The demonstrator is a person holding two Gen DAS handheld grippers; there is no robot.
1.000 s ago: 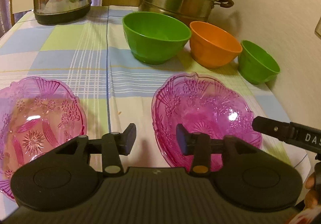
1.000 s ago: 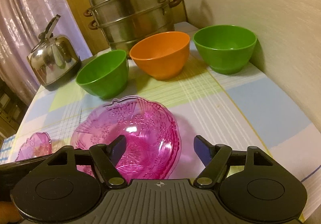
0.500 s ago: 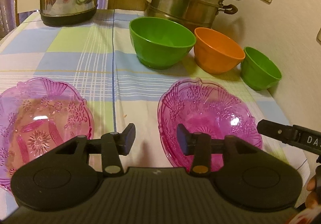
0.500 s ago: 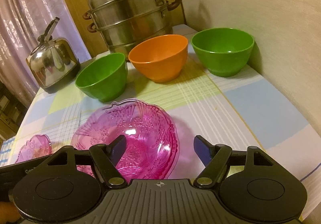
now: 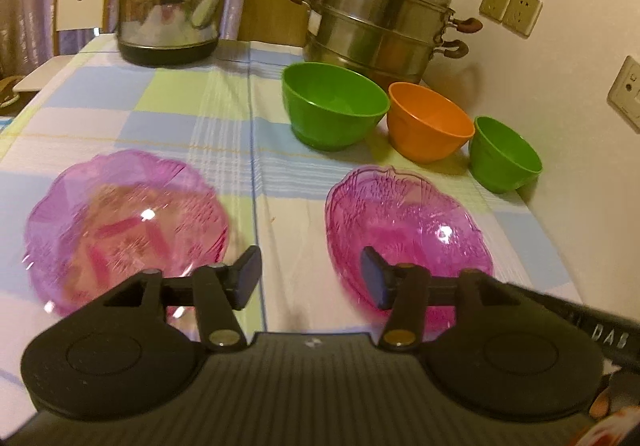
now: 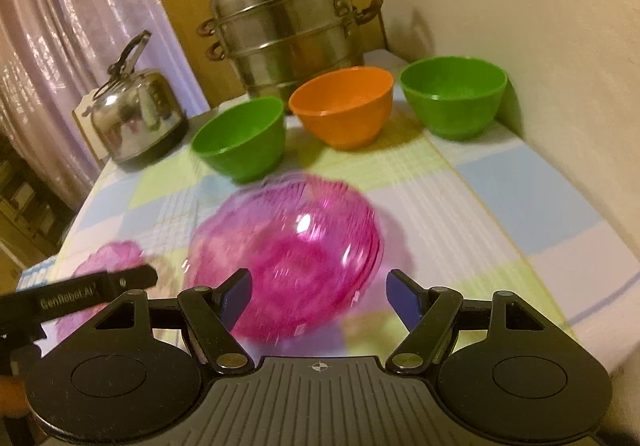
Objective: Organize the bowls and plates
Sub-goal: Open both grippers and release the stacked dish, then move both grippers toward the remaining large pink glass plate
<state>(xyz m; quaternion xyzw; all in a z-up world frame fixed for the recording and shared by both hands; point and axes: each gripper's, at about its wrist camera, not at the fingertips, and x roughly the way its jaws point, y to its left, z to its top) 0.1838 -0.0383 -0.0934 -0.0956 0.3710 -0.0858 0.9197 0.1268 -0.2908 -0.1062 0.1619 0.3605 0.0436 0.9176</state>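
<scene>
Left wrist view: pink plates lie either side of the left tongs (image 5: 310,278), one (image 5: 124,222) left, one (image 5: 404,230) right; its jaws have just been opening, empty. Bowls (image 5: 334,110) sit beyond. Right tongs (image 6: 318,296) gape, empty.

Pink plates (image 5: 128,214) (image 5: 404,222): translucent, glossy, moulded relief pattern; glass or plastic, cannot tell.
Bowls, green (image 5: 332,110), orange (image 5: 428,122), green (image 5: 504,154): opaque plastic, smooth, satin sheen.
Steamer pot (image 5: 380,14): brushed metal, dull shine.
Kettle (image 5: 172,14): polished metal, mirror-like.
Tablecloth (image 5: 168,114): checked woven cloth, matt.
Gripper bodies (image 5: 312,286) (image 6: 318,294): black matt plastic, ribbed.
</scene>
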